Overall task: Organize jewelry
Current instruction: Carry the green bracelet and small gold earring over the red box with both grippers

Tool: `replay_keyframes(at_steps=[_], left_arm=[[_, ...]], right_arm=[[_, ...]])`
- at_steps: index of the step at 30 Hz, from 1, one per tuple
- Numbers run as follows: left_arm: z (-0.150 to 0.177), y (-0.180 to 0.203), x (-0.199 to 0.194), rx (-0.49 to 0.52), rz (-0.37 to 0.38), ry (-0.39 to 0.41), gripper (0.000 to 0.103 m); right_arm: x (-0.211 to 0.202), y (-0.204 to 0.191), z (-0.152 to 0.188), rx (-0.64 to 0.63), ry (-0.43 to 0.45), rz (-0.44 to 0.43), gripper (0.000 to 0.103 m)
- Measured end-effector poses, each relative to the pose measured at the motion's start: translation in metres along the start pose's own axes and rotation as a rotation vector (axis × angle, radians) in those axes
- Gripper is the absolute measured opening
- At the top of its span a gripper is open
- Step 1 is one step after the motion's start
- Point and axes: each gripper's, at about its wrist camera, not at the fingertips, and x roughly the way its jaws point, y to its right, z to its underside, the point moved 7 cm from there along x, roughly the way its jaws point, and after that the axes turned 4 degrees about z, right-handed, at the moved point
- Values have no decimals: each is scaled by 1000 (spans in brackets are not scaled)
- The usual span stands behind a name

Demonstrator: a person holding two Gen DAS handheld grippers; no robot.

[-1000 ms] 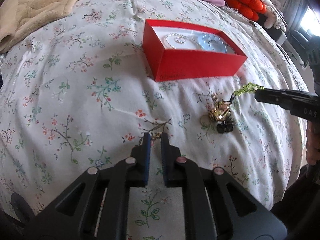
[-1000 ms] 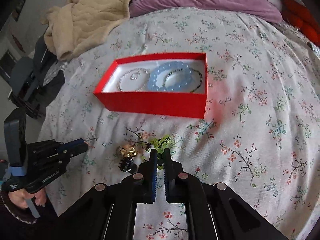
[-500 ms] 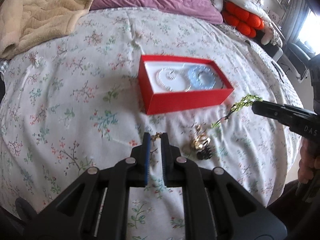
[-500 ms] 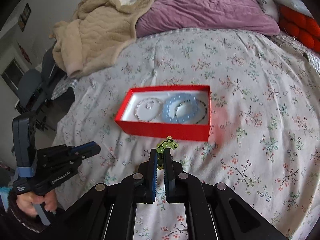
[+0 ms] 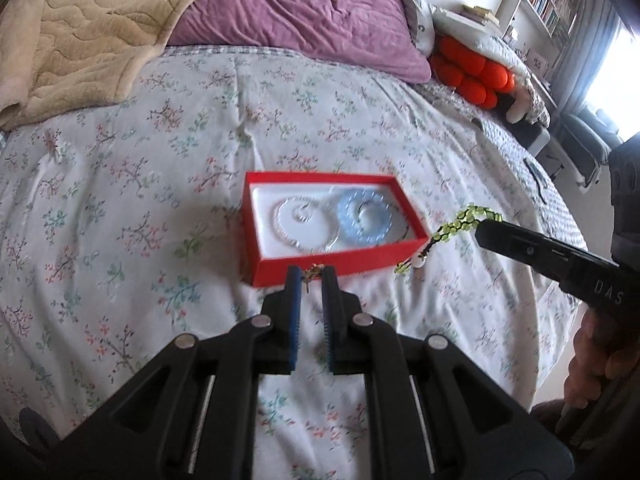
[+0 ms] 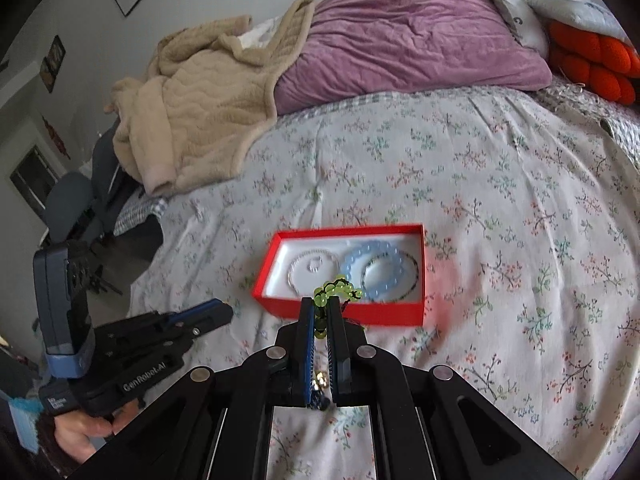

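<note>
A red box (image 5: 332, 260) (image 6: 348, 314) lies on the floral bedspread and holds a white bead bracelet (image 5: 300, 228), a blue bead bracelet (image 5: 366, 222) and a thin dark one (image 6: 414, 276). My left gripper (image 5: 310, 276) is shut on a small gold piece of jewelry (image 5: 314, 272), held above the bed just short of the box's near wall. My right gripper (image 6: 320, 304) is shut on a green bead strand (image 6: 336, 290) (image 5: 460, 226), lifted in the air to the right of the box, with its lower end hanging down. Gold and dark pieces (image 6: 320, 386) show between my right fingers, below.
A beige blanket (image 6: 200, 108) and a purple pillow (image 6: 408, 40) lie at the head of the bed. An orange knotted cushion (image 5: 474, 74) sits at the far right. A chair (image 6: 68, 204) stands beside the bed on the left.
Both grippers have risen away from the bedspread with their jewelry. The green strand has come up off the gold and dark pile. The box now sits closer to both sets of fingertips in view.
</note>
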Motion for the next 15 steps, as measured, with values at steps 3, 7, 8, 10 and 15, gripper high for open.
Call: replay_keyframes(at_steps=[3,7,8,10,15], left_arm=[[-7,3,4,-11,14,10,11],[-16,6,12,-33,35,21,11],[-18,6,14,-36,40,21,11],[-21,7,19,-38,47,22,11],[-27,11,34,-30,58,17,11]], right_arm=[[-1,-1,-9,13,26,-1,5],[1,0,-21,28,54,3,5],[3,0,-24,32,57,4,5],[6,0,-27,40,61,2,6],[21,3,-32,50,49,6,6]])
